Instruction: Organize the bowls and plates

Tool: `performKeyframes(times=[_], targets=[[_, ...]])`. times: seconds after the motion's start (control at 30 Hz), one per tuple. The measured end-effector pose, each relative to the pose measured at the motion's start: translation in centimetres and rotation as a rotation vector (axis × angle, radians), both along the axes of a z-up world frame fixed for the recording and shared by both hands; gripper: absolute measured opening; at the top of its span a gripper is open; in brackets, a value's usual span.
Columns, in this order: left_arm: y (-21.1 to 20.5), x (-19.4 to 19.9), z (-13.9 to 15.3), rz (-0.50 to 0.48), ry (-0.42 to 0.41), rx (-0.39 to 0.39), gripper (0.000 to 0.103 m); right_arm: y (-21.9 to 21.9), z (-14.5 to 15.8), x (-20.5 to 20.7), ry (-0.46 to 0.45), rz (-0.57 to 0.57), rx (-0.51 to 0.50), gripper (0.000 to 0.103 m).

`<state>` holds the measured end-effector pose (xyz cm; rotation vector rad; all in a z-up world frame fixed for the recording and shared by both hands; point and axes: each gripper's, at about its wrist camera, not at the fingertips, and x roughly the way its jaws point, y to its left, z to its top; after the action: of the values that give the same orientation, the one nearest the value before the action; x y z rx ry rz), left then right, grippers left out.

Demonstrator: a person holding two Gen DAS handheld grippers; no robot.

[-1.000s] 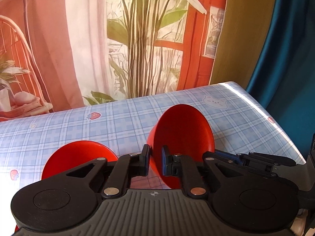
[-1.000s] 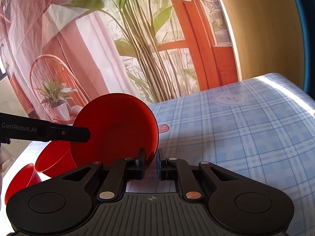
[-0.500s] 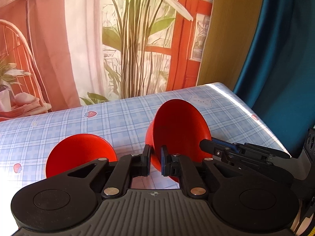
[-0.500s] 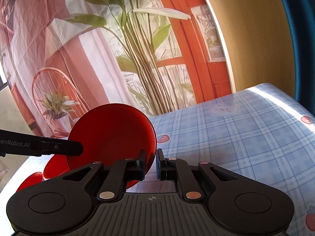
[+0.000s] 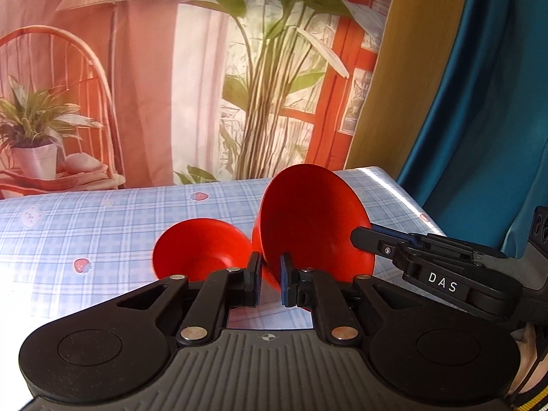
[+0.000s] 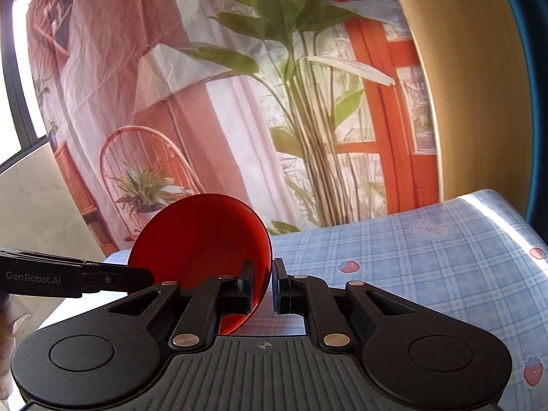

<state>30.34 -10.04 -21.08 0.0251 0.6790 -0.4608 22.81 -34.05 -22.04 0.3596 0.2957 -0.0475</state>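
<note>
A large red bowl is held tilted on edge above the blue checked tablecloth. My left gripper is shut on its near rim. My right gripper is shut on the opposite rim of the same bowl. The right gripper's arm reaches in from the right in the left wrist view. A second red bowl sits upright on the cloth just left of the held one. The left gripper's arm crosses the right wrist view at the left.
The table's right edge runs beside a blue curtain. A printed backdrop with plants and a chair hangs behind the table. The cloth stretches out to the right of the bowl.
Both grippers have lifted the large bowl and carried it leftward over the table. The second bowl now sits closer to the held one in the left wrist view.
</note>
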Motion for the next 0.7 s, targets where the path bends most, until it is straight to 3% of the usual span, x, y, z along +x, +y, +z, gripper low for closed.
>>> performKeyframes(times=[0.33,0.7], targets=[[7.6,-1.7,-1.0,0.094,0.028,-0.022,0.012,7.1,0.6,3.6,0.091,0.120,-0.026,0.010],[10.4,-0.3,-4.6,0.142,0.124,-0.009,0.012,10.6,-1.2,7.4,0.246,0.173,-0.062,0.011]])
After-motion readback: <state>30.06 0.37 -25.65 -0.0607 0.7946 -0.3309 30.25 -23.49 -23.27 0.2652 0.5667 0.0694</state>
